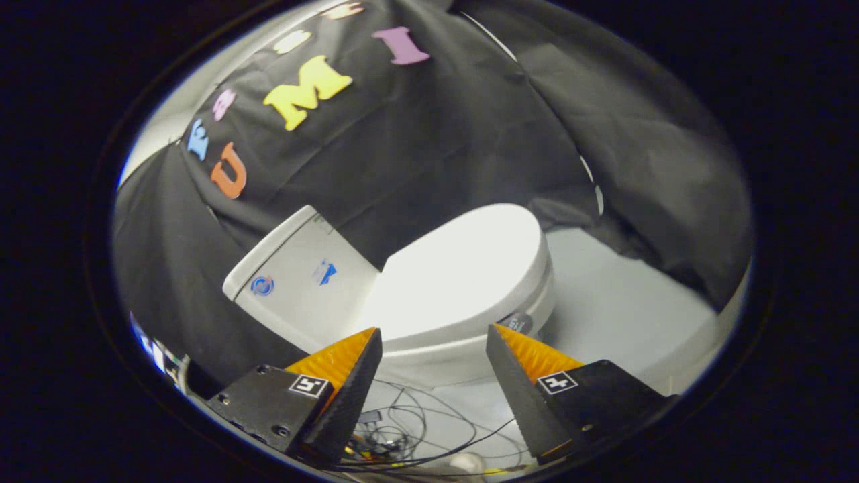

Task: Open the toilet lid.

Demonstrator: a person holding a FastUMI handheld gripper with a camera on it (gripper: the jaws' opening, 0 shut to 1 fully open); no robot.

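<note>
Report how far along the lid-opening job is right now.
Done: nothing yet; the toilet lid lies flat and closed on the bowl, next to the tank.
In hand: the gripper is open, its fingers apart just short of the lid's near edge, touching nothing.
Left: close in on the lid's edge, catch it, and swing it up toward the tank.

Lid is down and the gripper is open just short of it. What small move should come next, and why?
Probably ease the gripper forward to the near rim of the toilet lid. The lid lies closed over the bowl, with the tank behind it. The fingers stand apart, holding nothing, and the lid's edge sits just ahead of them, so closing that gap comes before any lift.
</note>
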